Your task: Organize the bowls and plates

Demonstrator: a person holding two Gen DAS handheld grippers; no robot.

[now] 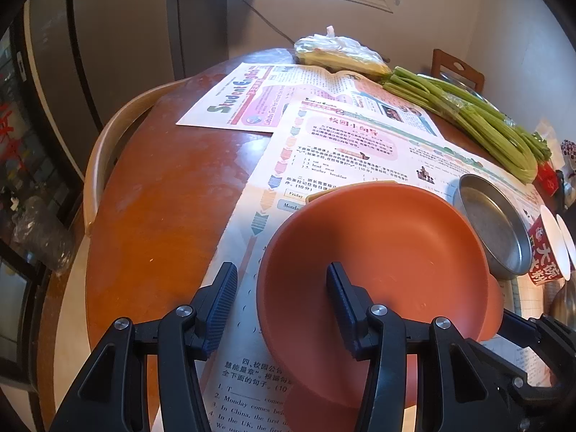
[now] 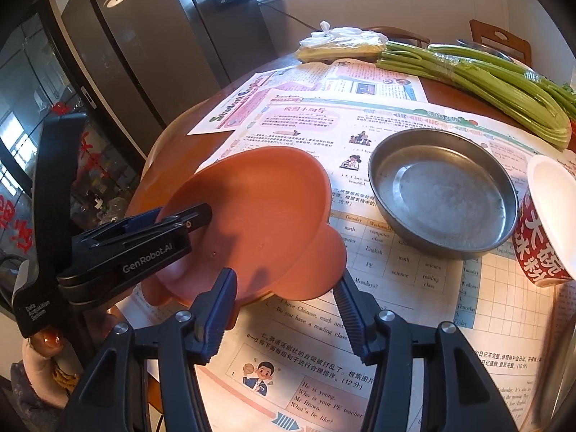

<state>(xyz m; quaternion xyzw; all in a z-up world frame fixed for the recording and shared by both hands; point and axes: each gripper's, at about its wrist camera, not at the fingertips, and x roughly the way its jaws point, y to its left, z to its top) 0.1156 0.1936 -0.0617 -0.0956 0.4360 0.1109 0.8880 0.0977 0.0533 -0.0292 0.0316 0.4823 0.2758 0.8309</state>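
An orange plastic bowl with side handles lies on newspapers on the round wooden table. My left gripper is open and straddles the bowl's near-left rim, one finger inside, one outside. In the right wrist view the bowl looks tilted, with the left gripper's fingers at its left rim. My right gripper is open and empty just in front of the bowl. A round metal dish sits to the bowl's right, also seen in the left wrist view. A yellow object peeks out behind the bowl.
A red instant-noodle cup stands right of the metal dish. Celery stalks and a plastic bag of food lie at the far side. Newspapers cover the table. A chair back stands at the left edge.
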